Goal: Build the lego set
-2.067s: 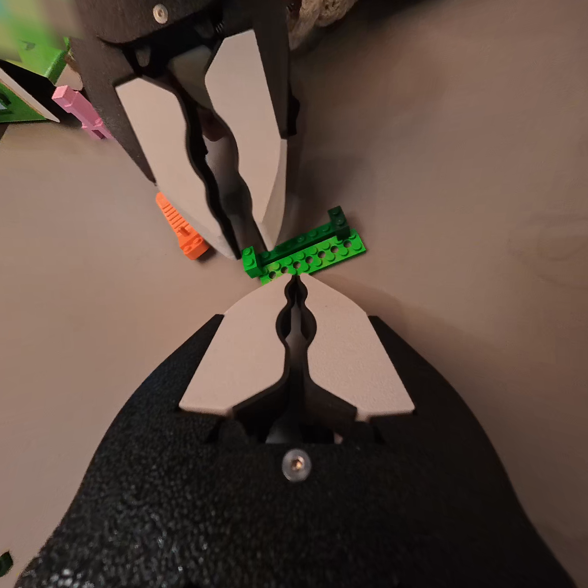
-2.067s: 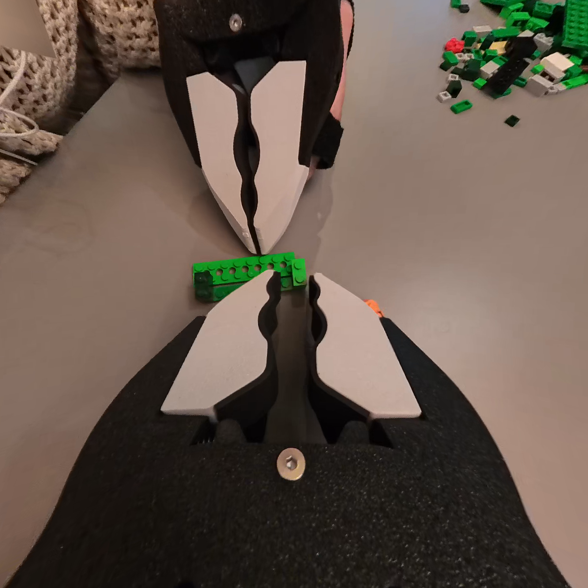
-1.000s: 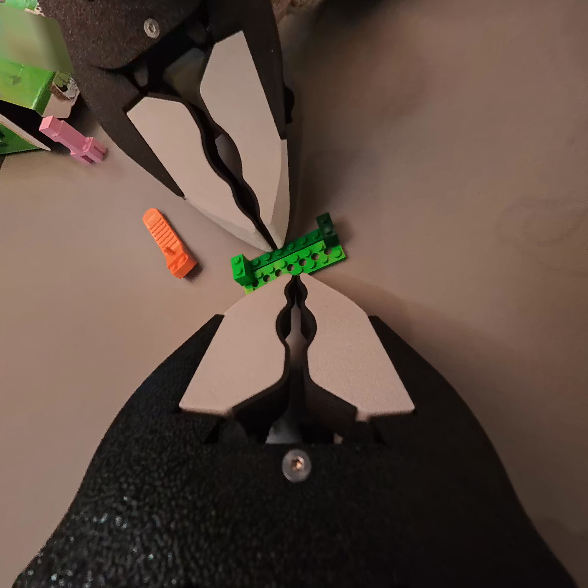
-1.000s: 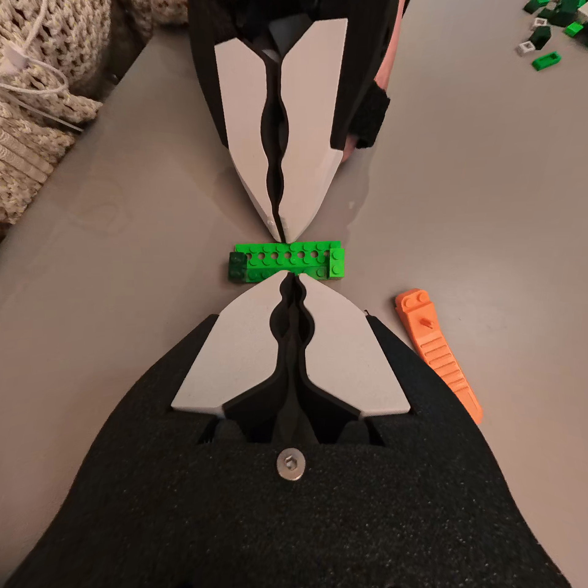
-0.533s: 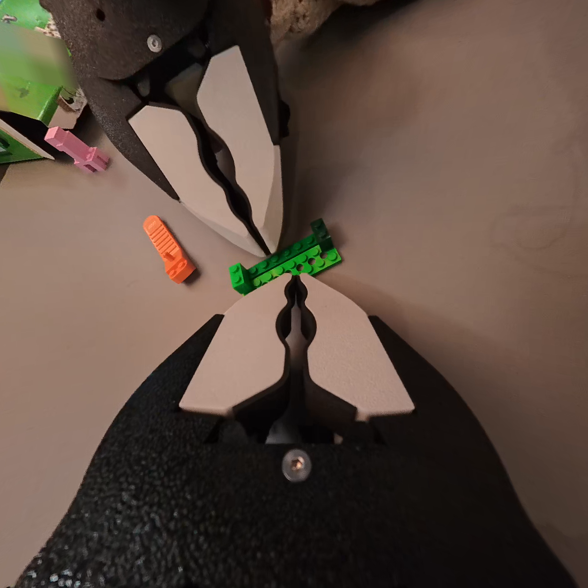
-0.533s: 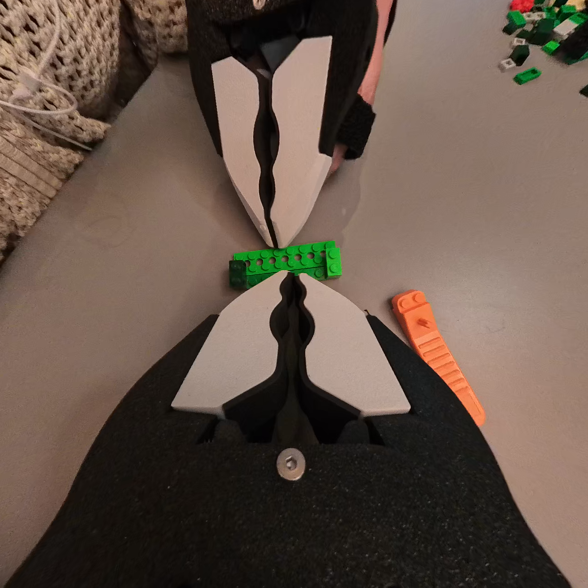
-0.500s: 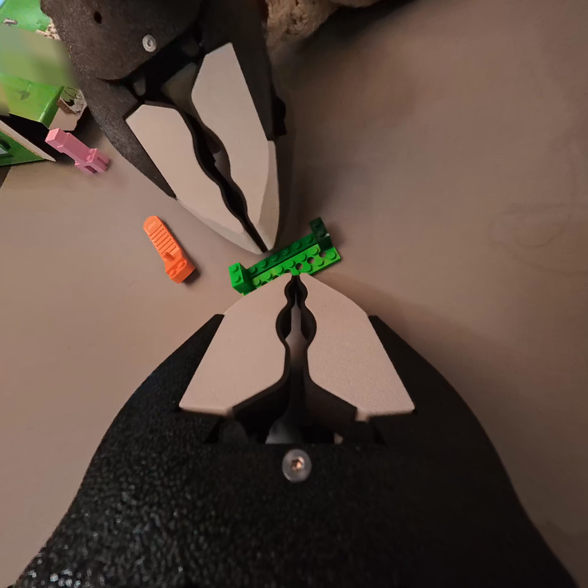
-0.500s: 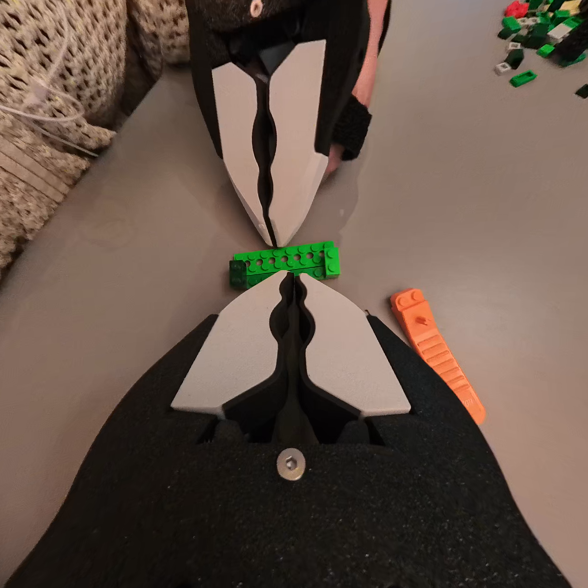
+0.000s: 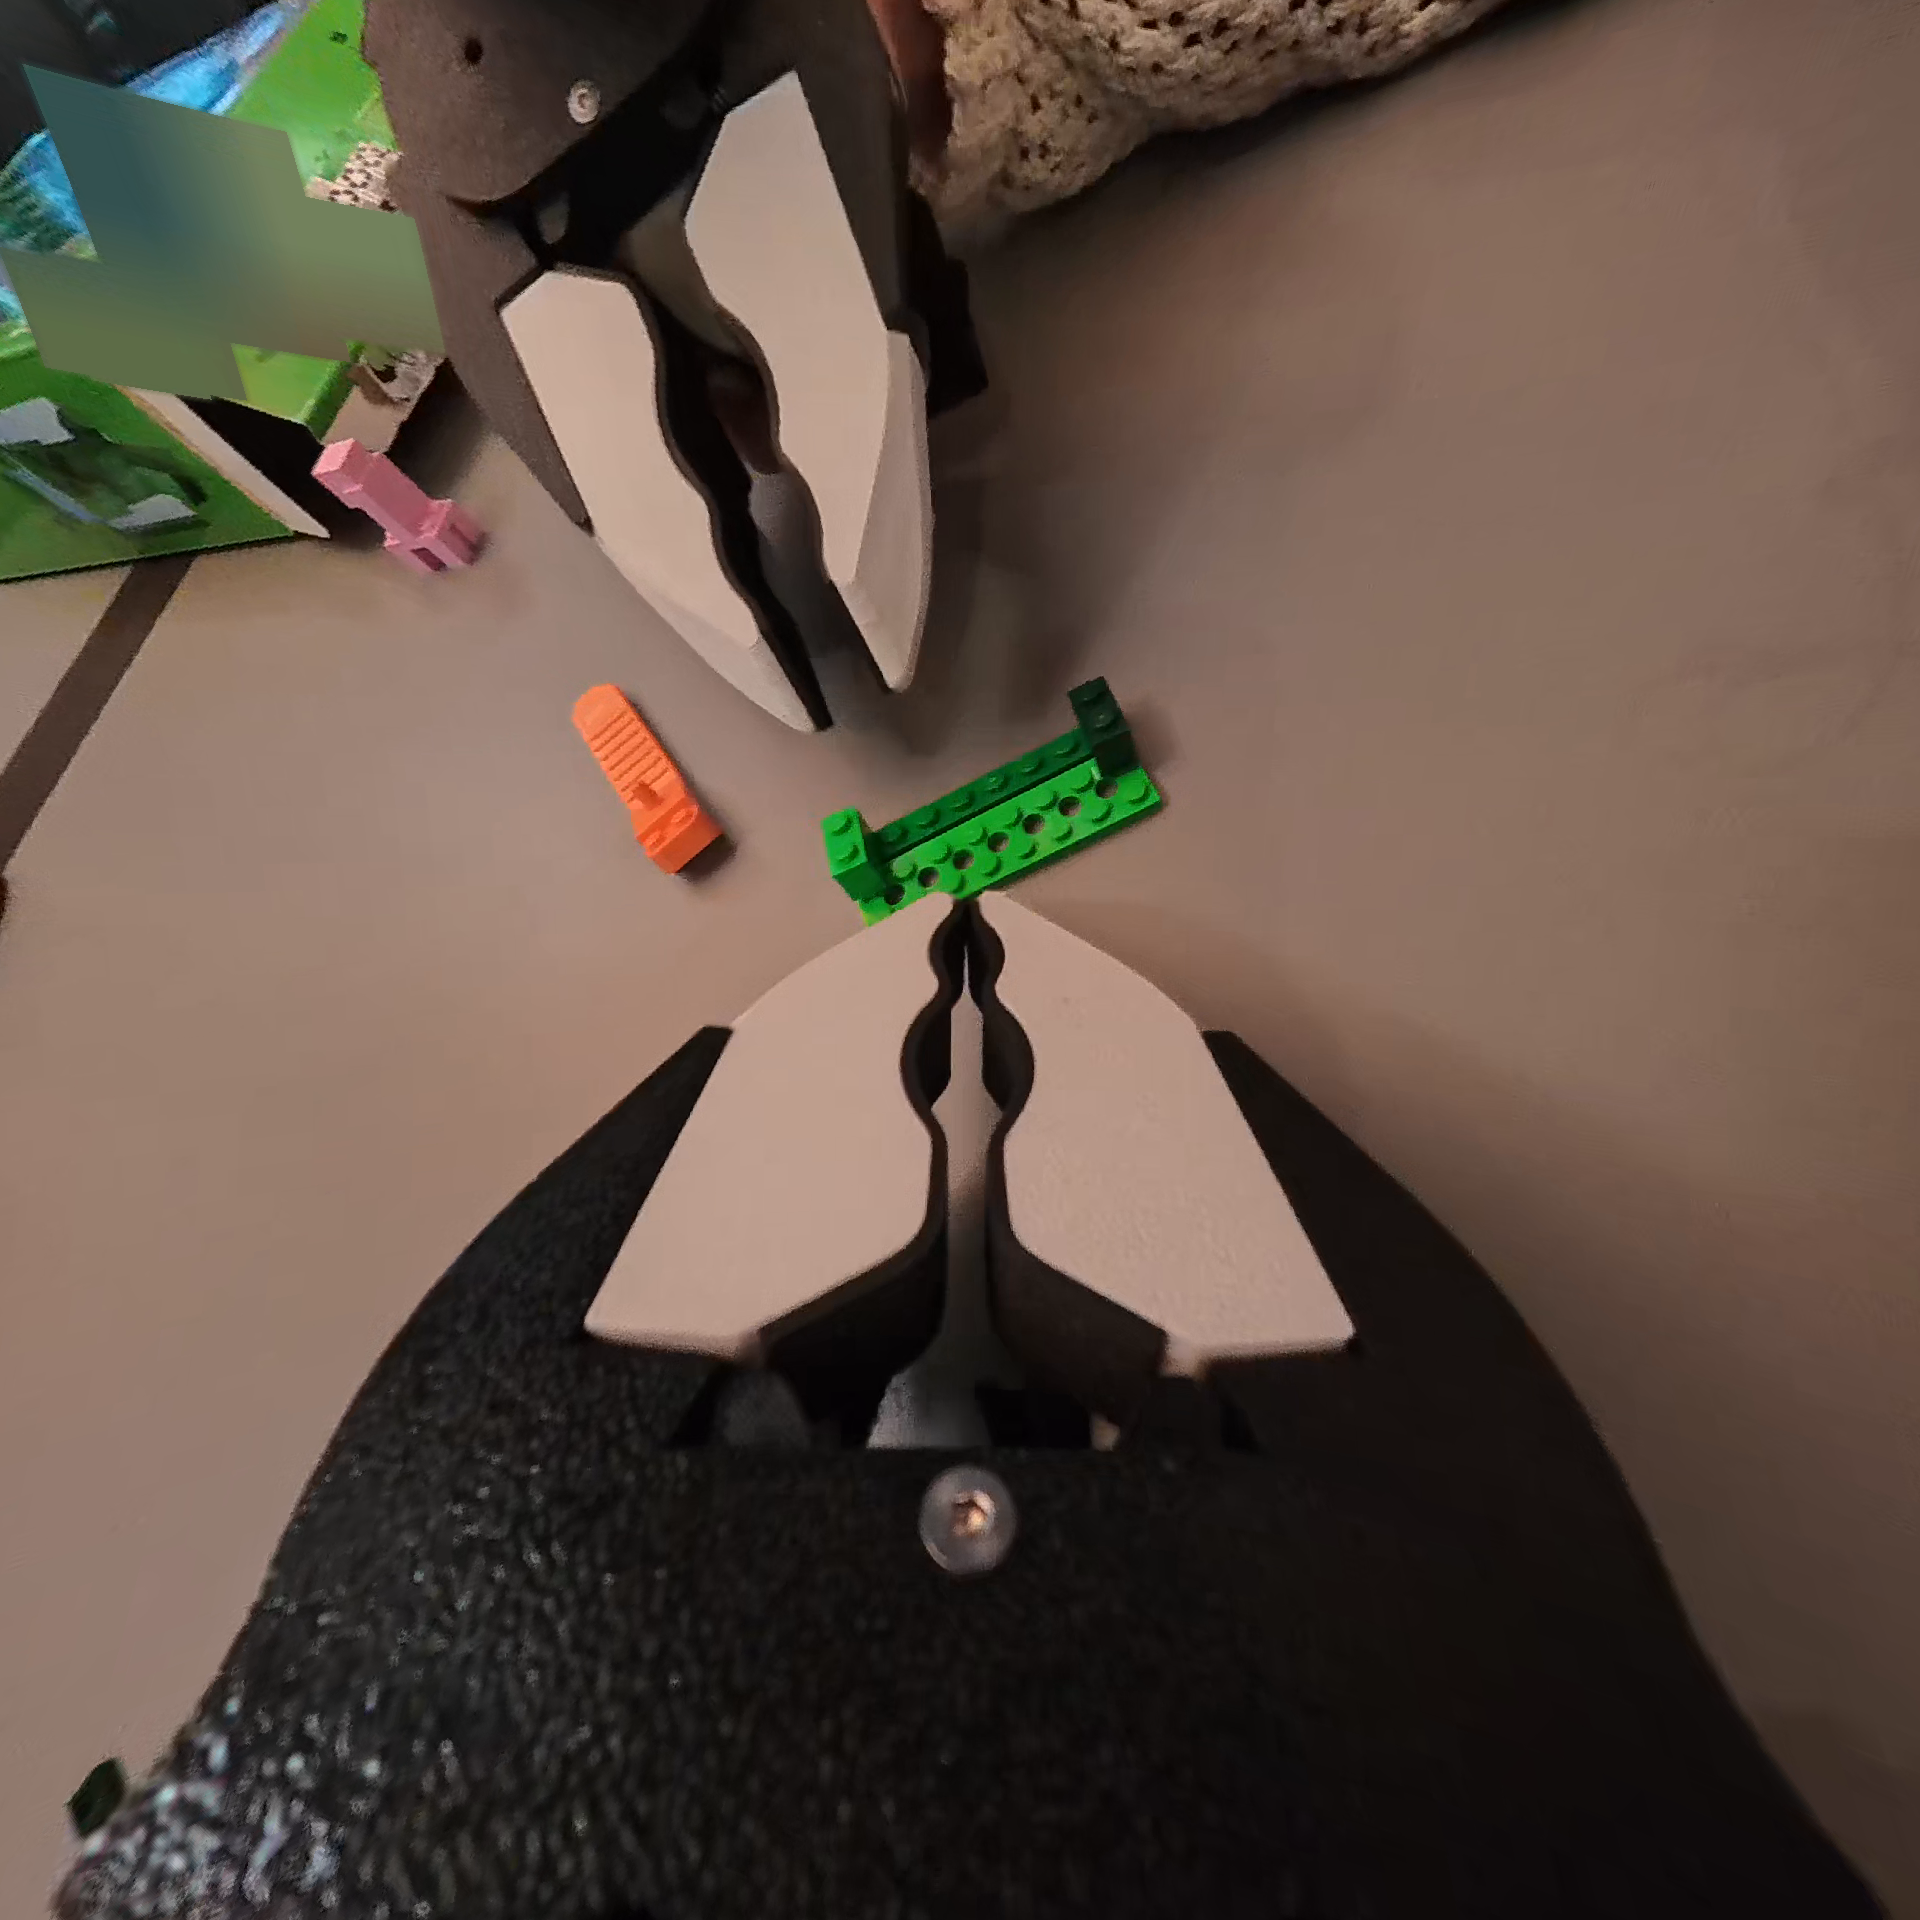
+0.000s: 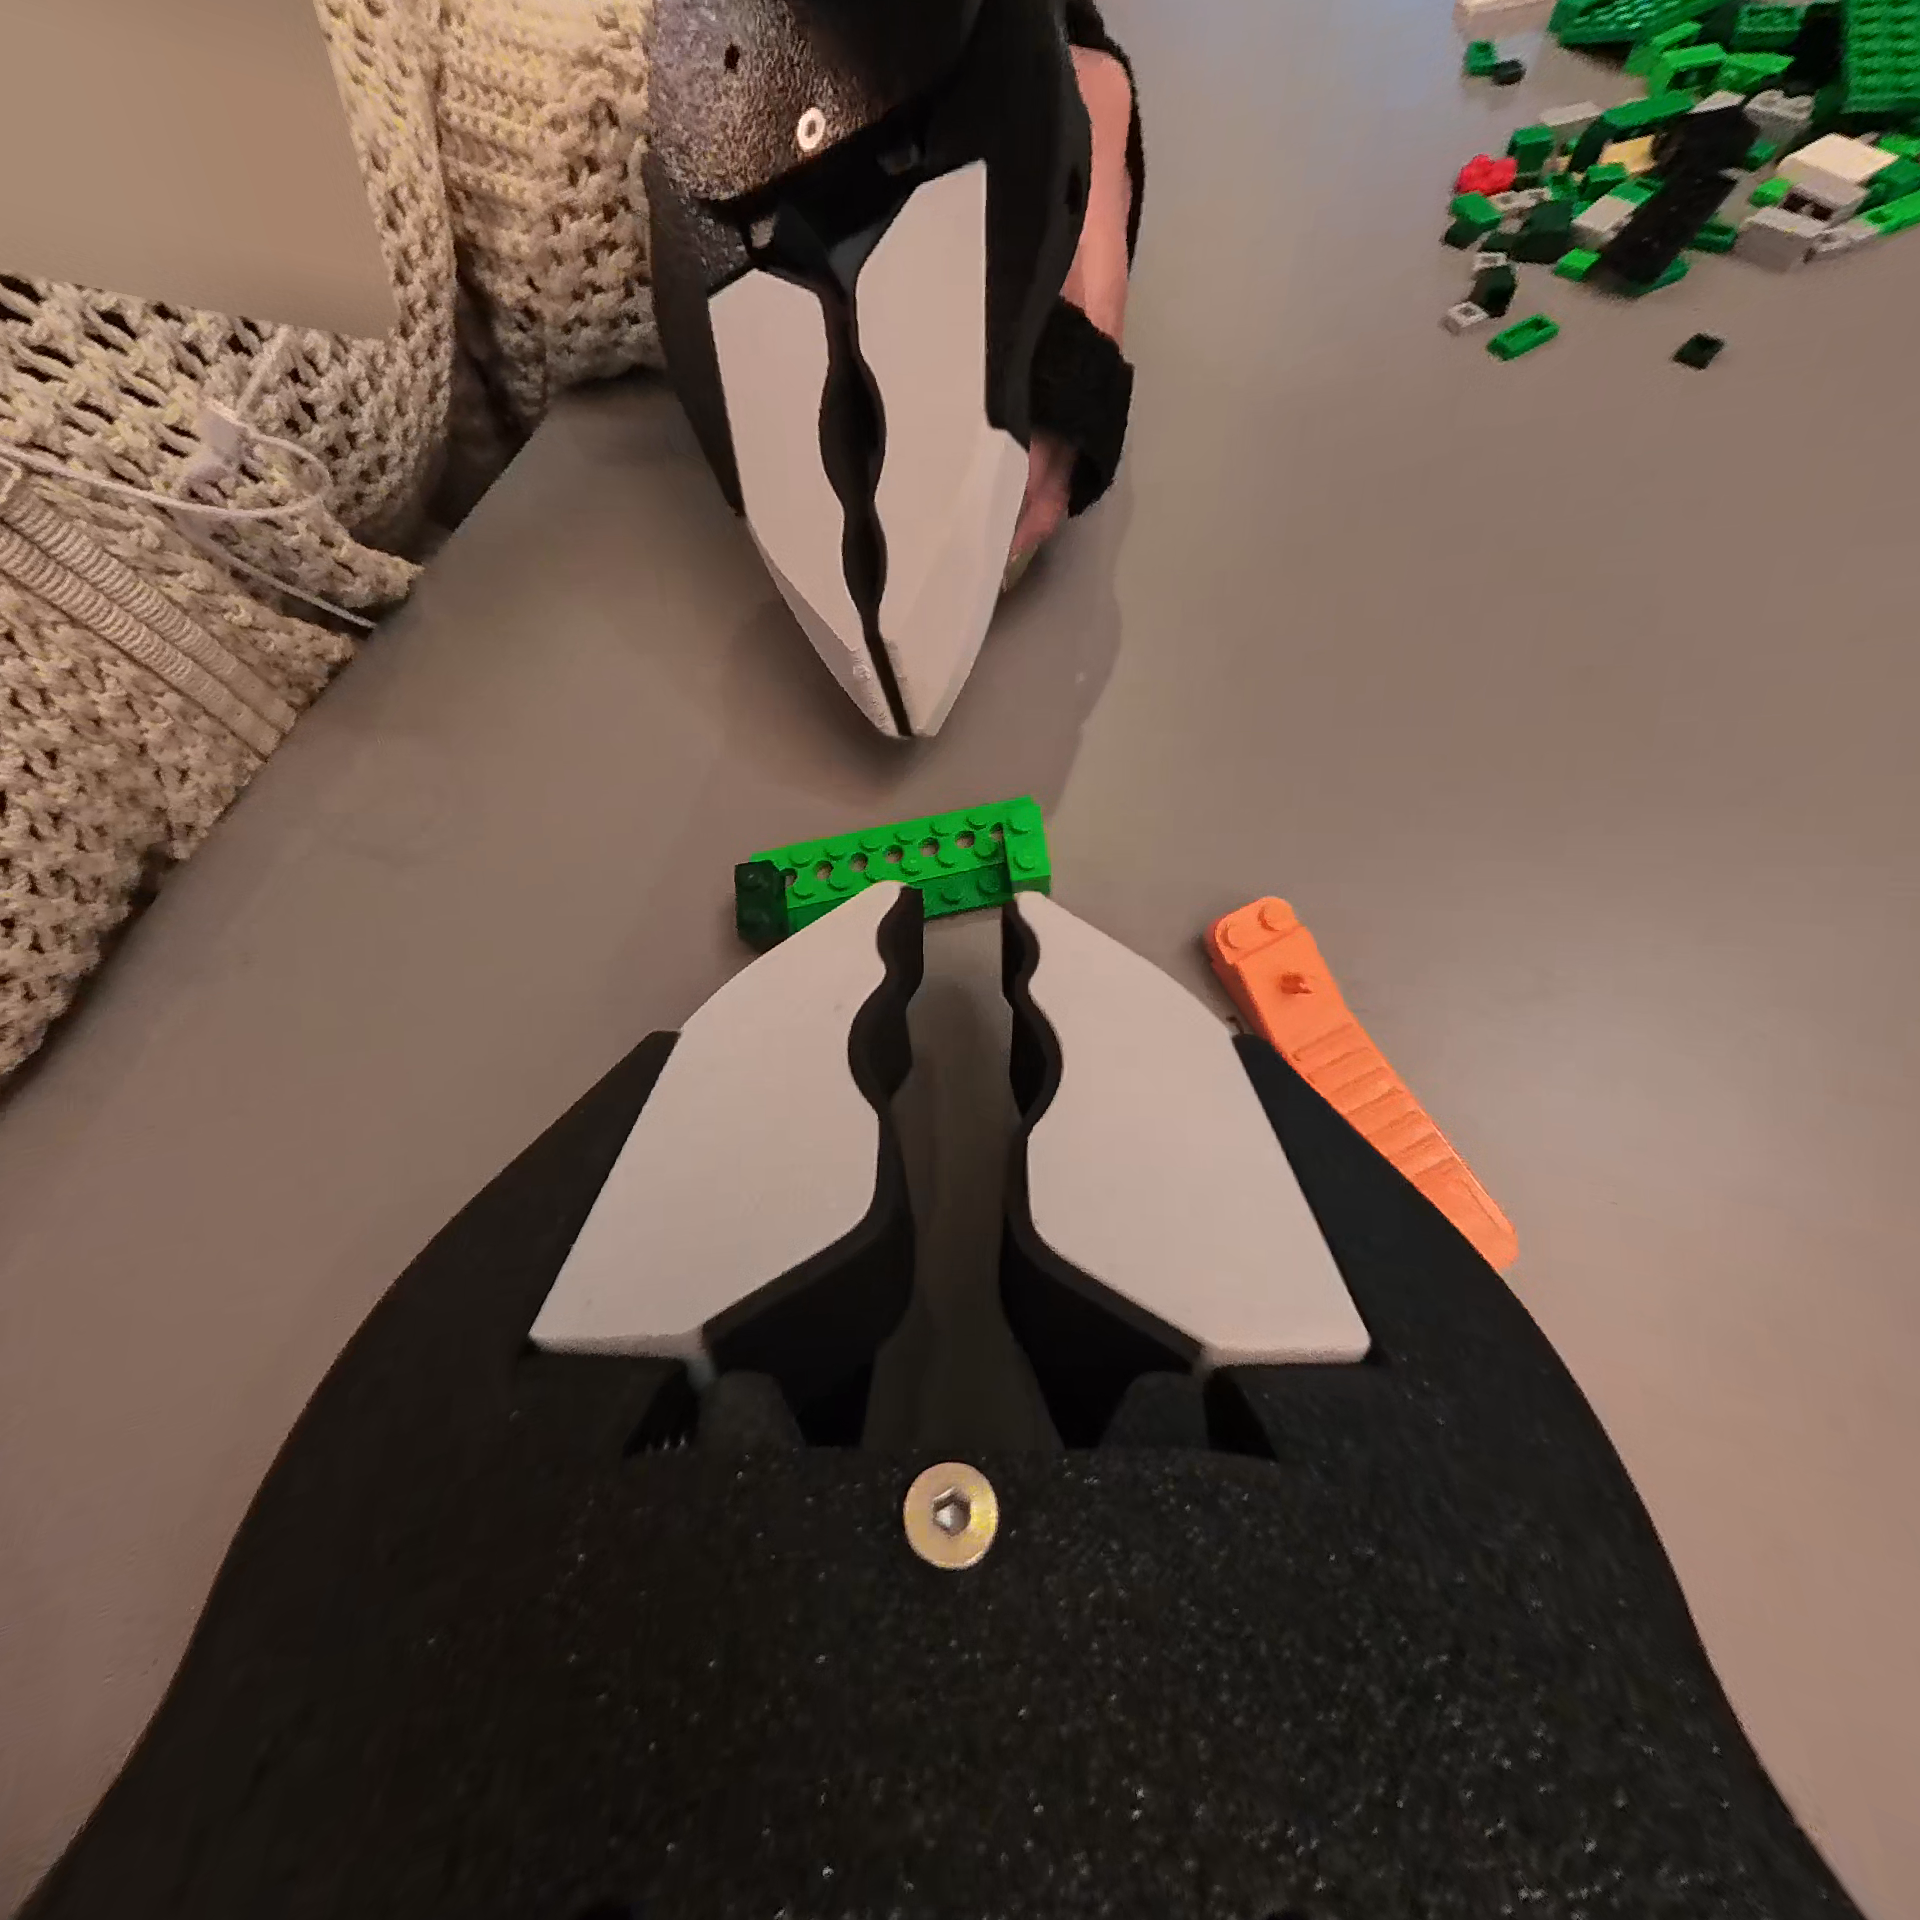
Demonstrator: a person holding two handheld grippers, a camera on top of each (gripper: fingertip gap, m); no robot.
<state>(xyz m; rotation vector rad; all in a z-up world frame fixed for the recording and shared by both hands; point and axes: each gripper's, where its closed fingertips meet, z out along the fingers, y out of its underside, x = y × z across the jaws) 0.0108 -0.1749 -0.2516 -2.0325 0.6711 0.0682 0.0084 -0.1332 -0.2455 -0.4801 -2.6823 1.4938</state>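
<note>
While the left gripper (image 9: 966, 909) stays pinched empty, the right gripper (image 10: 961, 904) parts slightly over the green brick assembly (image 10: 899, 868), likely about to grasp it mid-desk

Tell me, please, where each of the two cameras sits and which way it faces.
Left wrist view: on the left gripper, jaws shut, looking along its fingers at the green lego piece; right gripper opposite.
Right wrist view: on the right gripper, jaws parted, facing the other way; left gripper and a hand opposite.
Both share the piece and the orange separator.
</note>
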